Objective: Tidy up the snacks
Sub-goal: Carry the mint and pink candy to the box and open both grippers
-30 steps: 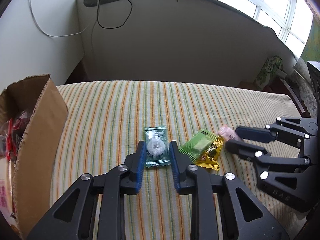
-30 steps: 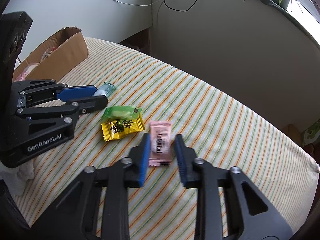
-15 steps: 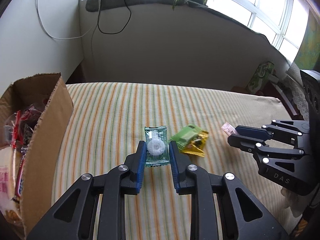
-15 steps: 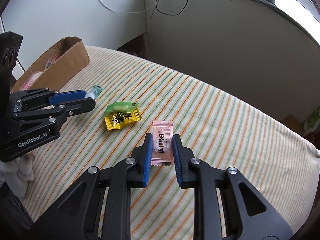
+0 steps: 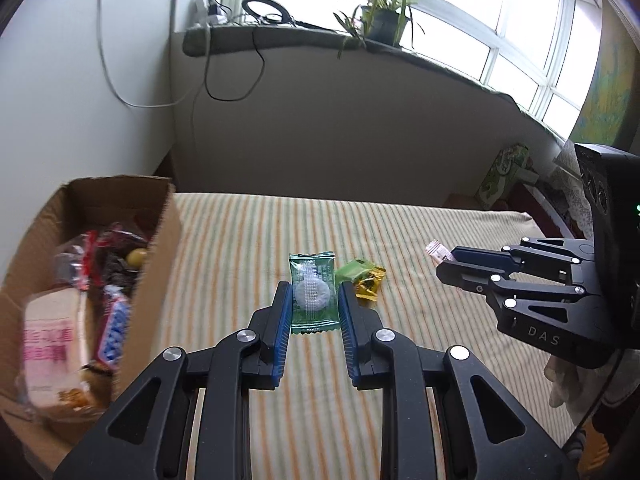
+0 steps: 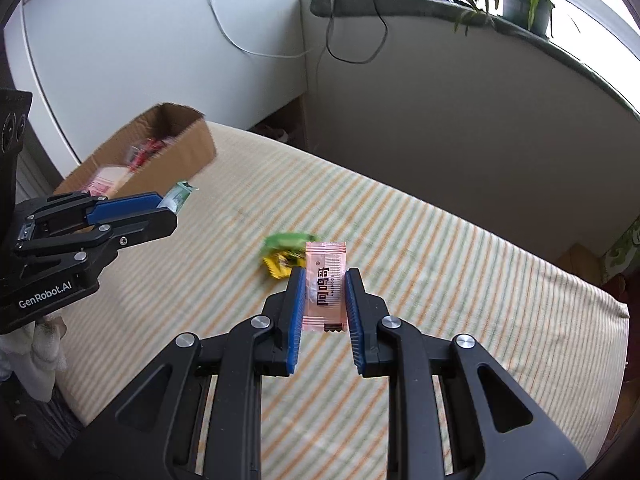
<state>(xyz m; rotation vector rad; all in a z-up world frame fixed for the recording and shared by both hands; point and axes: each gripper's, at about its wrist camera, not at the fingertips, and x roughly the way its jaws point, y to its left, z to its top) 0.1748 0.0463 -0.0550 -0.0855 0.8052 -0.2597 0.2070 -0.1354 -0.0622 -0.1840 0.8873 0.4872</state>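
Note:
My left gripper [image 5: 313,300] is shut on a green transparent snack packet [image 5: 313,292] and holds it above the striped table. My right gripper [image 6: 323,282] is shut on a pink snack packet [image 6: 325,286], also lifted. In the left wrist view the right gripper [image 5: 444,260] is at the right with the pink packet's end [image 5: 437,249] sticking out. A green packet [image 5: 352,270] and a yellow packet [image 5: 370,284] lie together on the cloth; they also show in the right wrist view [image 6: 286,242]. A cardboard box [image 5: 160,248] with several snacks stands at the left.
The striped tablecloth [image 5: 400,240] covers the table. The box also shows in the right wrist view [image 6: 176,156], beyond the left gripper [image 6: 168,210]. A wall and a window ledge with cables and a potted plant [image 5: 384,20] stand behind the table.
Both grippers have closed on their packets and risen from the table. The green and yellow packets stay on the cloth. The box interior has come more into view.

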